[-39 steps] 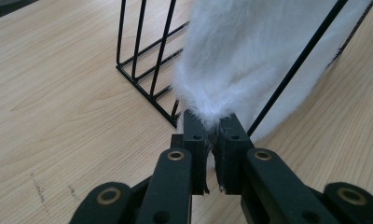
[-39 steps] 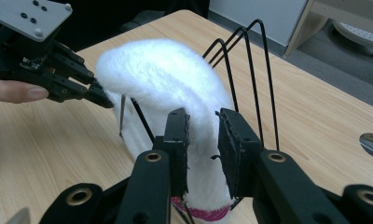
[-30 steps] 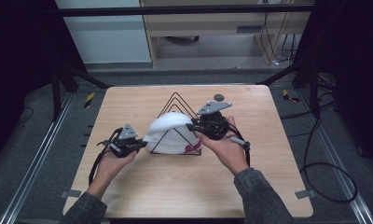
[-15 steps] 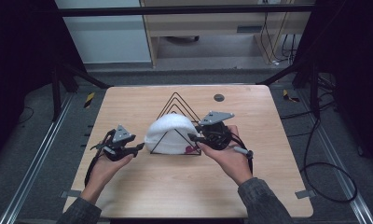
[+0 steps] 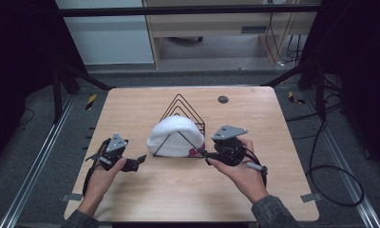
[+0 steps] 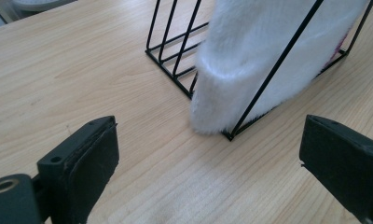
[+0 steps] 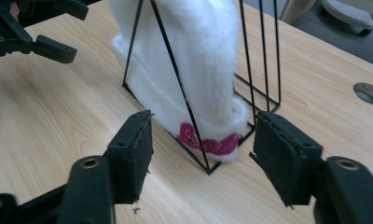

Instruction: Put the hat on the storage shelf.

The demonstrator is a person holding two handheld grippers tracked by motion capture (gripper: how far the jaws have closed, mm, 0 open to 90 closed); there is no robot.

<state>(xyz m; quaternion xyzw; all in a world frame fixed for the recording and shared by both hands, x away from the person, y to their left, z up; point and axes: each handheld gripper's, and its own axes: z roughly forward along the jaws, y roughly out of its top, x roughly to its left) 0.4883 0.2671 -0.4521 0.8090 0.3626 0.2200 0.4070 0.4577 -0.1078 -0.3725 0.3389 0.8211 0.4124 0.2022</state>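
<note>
Both of your grippers have drawn back toward you since a second ago, off the white hat (image 5: 175, 137). Your left gripper (image 5: 137, 163) sits low on the table (image 5: 178, 194) near its front-left part, fingers (image 6: 89, 158) spread apart and empty, pointing at the hat's left edge. Your right gripper (image 5: 203, 153) rests just beside the hat's pink-trimmed right corner, fingers (image 7: 133, 154) apart, nothing between them. Beyond them, the hat stands tucked inside the black wire rack (image 5: 181, 105), at the table's middle. Farther back, a round hole (image 5: 223, 99) shows in the tabletop.
</note>
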